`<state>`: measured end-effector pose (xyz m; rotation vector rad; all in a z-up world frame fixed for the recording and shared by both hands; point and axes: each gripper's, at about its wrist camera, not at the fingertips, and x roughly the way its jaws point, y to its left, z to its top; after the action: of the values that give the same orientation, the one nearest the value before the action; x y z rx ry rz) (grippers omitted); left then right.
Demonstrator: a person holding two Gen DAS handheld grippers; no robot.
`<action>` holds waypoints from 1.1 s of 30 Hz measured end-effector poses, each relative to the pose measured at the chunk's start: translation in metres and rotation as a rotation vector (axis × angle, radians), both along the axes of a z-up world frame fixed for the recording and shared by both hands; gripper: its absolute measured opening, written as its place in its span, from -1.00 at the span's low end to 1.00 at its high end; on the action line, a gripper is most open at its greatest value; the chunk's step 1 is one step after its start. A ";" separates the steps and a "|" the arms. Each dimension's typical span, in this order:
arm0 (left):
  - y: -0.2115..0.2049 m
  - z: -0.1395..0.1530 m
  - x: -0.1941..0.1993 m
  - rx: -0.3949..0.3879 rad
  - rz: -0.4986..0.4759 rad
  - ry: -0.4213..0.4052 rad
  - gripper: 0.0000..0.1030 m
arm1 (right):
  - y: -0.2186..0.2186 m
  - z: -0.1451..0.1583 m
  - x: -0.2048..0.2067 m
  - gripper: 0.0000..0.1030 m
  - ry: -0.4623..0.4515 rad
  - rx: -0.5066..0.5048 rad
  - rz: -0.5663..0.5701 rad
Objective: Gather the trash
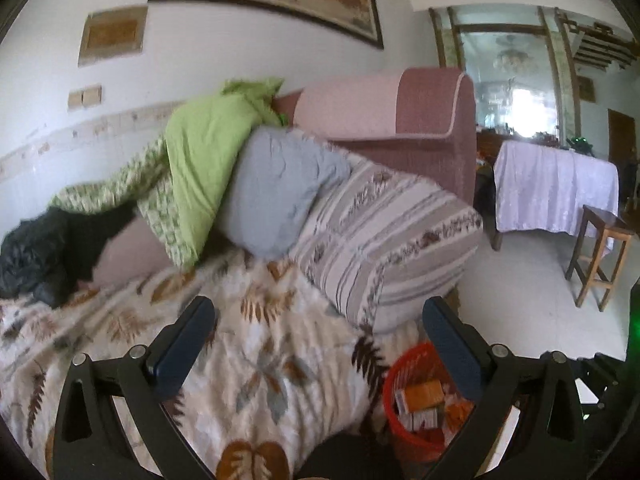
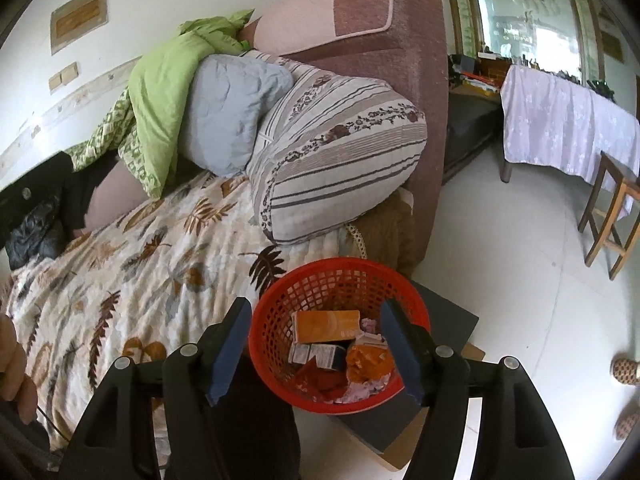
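Jaws of the left gripper (image 1: 320, 340) stand fully wide and empty above the leaf-patterned blanket (image 1: 248, 336), left of the red plastic mesh basket (image 2: 298, 286). Right gripper (image 2: 316, 354) hangs over this basket, jaws apart, holding nothing; orange cardboard box (image 2: 326, 325) and crumpled wrappers lie inside.

The right gripper (image 2: 316, 352) hangs above a red mesh basket (image 2: 280, 300), its jaws apart with nothing between them. The basket stands on the floor just beside the near right corner of a bed. Inside lie an orange box (image 2: 326, 325), two small white and dark cartons (image 2: 316, 354), an orange wrapper (image 2: 368, 362) and crumpled paper. A leaf-patterned blanket (image 2: 132, 272) covers the bed. At its far end a striped pillow (image 2: 340, 164), a pale blue pillow (image 2: 232, 116) and a green quilt (image 2: 164, 92) are heaped against a pink headboard (image 2: 384, 12). A wooden stool (image 2: 612, 216) stands at far right.
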<state>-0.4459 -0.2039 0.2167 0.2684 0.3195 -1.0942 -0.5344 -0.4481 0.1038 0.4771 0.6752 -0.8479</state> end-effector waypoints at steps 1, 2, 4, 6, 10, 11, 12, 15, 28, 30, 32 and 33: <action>0.000 -0.005 0.004 0.017 0.012 0.022 1.00 | 0.001 -0.001 0.001 0.37 0.006 -0.002 0.002; 0.000 -0.010 0.008 0.036 0.020 0.048 1.00 | 0.001 -0.003 0.002 0.37 0.011 -0.001 0.004; -0.002 -0.021 0.015 0.076 0.027 0.100 1.00 | 0.001 -0.005 0.003 0.37 0.017 0.003 0.007; -0.007 -0.034 0.020 0.135 0.041 0.148 1.00 | 0.002 -0.008 0.004 0.37 0.018 0.010 0.008; -0.013 -0.051 0.020 0.202 0.073 0.146 1.00 | 0.003 -0.012 0.005 0.37 0.025 0.016 0.008; -0.014 -0.054 0.019 0.214 0.076 0.136 1.00 | 0.002 -0.013 0.005 0.37 0.029 0.016 0.008; -0.015 -0.057 0.017 0.226 0.085 0.122 1.00 | 0.002 -0.014 0.005 0.37 0.031 0.015 0.006; -0.018 -0.061 0.015 0.244 0.082 0.109 1.00 | 0.001 -0.016 0.005 0.37 0.036 0.018 0.001; -0.028 -0.071 0.015 0.301 0.077 0.116 1.00 | -0.002 -0.019 0.006 0.40 0.036 0.028 0.000; -0.028 -0.072 0.015 0.304 0.076 0.117 1.00 | -0.002 -0.019 0.006 0.40 0.037 0.025 -0.002; -0.030 -0.073 0.015 0.310 0.074 0.119 1.00 | -0.003 -0.020 0.006 0.40 0.041 0.019 -0.002; -0.031 -0.074 0.015 0.314 0.072 0.121 1.00 | -0.003 -0.020 0.007 0.40 0.043 0.016 -0.001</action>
<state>-0.4310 -0.2347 0.1426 0.4668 0.6067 -0.9891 -0.5274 -0.4516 0.0837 0.4752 0.7221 -0.8564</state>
